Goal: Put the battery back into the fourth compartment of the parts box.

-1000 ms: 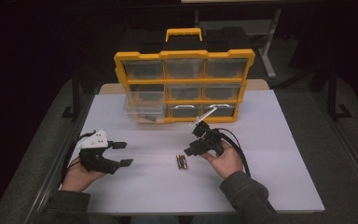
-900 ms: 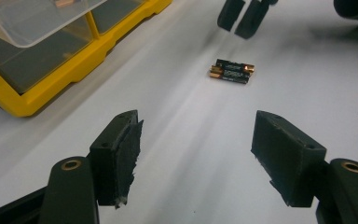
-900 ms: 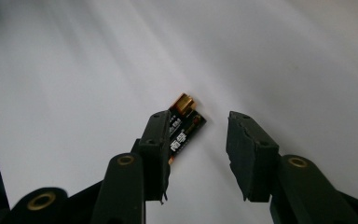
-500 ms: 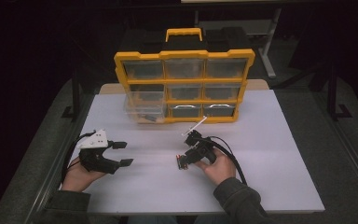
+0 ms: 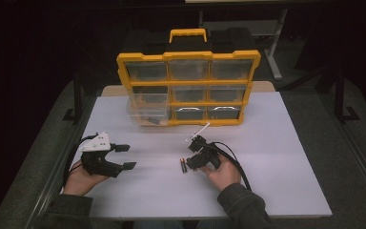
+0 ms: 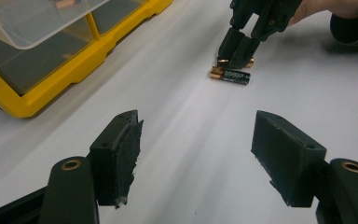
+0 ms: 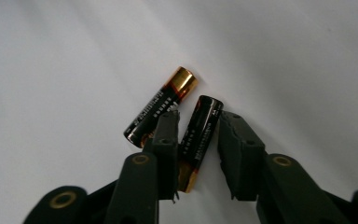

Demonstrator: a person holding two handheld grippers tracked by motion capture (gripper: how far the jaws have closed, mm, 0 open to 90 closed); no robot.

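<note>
Two batteries lie side by side on the white desk (image 5: 276, 157), just in front of the yellow organizer (image 5: 188, 88) w/ its clear drawers. What's changed over the last sec: the right gripper (image 7: 196, 122) has come down from above the desk and in toward the pair, and its jaws have just been closing. Now they straddle the nearer battery (image 7: 201, 135), one jaw wedged into the gap betw. the two, the other on the far side. A sliver of space shows at the outer pad, so I'd call it narrowed round the battery but not clamped yet. The other battery (image 7: 161, 106) lies touching or nearly touching the inner jaw, angled a bit away.

My read: the pick-up is about to happen, prob. for dropping into the pulled-out drawer (image 5: 145, 112) at the organizer's lower left. Risk is the inner jaw nudging the second battery as it shuts.

Pose: right hand (image 5: 226, 172) low, wrist bent, gripper tipped steeply down at the desk, cable looping back over the hand. The left gripper (image 5: 124, 156) rests at the desk's left edge, lying level, jaws wide apart w/ nothing betw. them, pointed across toward the batteries.
</note>
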